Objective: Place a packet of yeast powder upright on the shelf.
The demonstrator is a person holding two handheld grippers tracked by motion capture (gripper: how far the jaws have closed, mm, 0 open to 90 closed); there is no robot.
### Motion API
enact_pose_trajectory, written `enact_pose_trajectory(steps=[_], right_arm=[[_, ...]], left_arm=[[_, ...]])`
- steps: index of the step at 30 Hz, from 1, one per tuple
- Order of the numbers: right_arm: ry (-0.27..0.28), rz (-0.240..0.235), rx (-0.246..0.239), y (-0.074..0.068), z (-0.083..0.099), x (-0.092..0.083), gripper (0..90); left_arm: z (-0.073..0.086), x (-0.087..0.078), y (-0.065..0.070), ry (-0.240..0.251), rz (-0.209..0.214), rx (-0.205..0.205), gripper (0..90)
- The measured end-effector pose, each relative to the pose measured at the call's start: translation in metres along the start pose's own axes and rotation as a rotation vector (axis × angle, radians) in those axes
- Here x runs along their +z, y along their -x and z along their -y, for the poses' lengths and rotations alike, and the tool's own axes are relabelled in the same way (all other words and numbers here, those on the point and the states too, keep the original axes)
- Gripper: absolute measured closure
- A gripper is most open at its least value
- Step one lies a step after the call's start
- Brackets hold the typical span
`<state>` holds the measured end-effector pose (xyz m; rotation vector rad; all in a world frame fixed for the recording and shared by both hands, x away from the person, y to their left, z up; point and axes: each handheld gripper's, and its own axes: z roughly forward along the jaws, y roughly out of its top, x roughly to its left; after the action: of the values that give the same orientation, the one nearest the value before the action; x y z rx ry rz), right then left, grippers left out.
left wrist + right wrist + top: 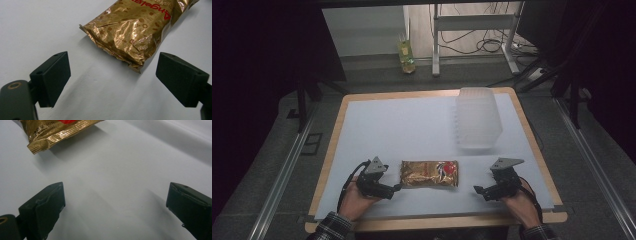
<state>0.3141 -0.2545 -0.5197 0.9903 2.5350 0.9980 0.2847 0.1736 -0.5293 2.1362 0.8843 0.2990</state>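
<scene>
One crinkled gold foil packet [429, 173] with red print lies flat near the worktop's [412, 125] front edge, its long axis running parallel to that edge, sealed ends pointing left and right. Both jaws spread and empty, the left hand-held gripper [398, 188] sits just beside its left end, and the right hand-held gripper [477, 189] near its right end.

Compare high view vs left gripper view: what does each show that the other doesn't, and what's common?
High view alone: the stack of clear plastic containers at the far right, the right hand-held gripper with its jaws open, the person's hands, and a bottle on the floor beyond the table.

Left gripper view alone: the crimped end seal and foil creases close up.

Both: the gold snack bag on the white mat, and the left hand-held gripper, open, short of the bag.
</scene>
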Motion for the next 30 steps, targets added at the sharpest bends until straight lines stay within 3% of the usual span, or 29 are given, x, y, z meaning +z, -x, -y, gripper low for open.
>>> enact_pose_trajectory(steps=[11,15,27,30], right_arm=[[-0.008,0.000,-0.011,-0.002,0.000,0.001,2.4],[-0.012,-0.002,-0.005,-0.004,-0.001,0.002,2.3],[-0.011,0.011,-0.026,-0.005,-0.002,0.002,2.4],[-0.011,0.014,-0.023,-0.005,-0.002,0.002,2.4]], left_arm=[[-0.002,-0.001,0.000,-0.012,0.023,0.011,22.6],[-0.007,-0.003,0.001,0.008,0.055,0.018,34.8],[-0.019,-0.006,0.004,0.065,0.074,0.026,60.2],[-0.023,-0.006,0.006,0.077,0.074,0.041,73.1]])
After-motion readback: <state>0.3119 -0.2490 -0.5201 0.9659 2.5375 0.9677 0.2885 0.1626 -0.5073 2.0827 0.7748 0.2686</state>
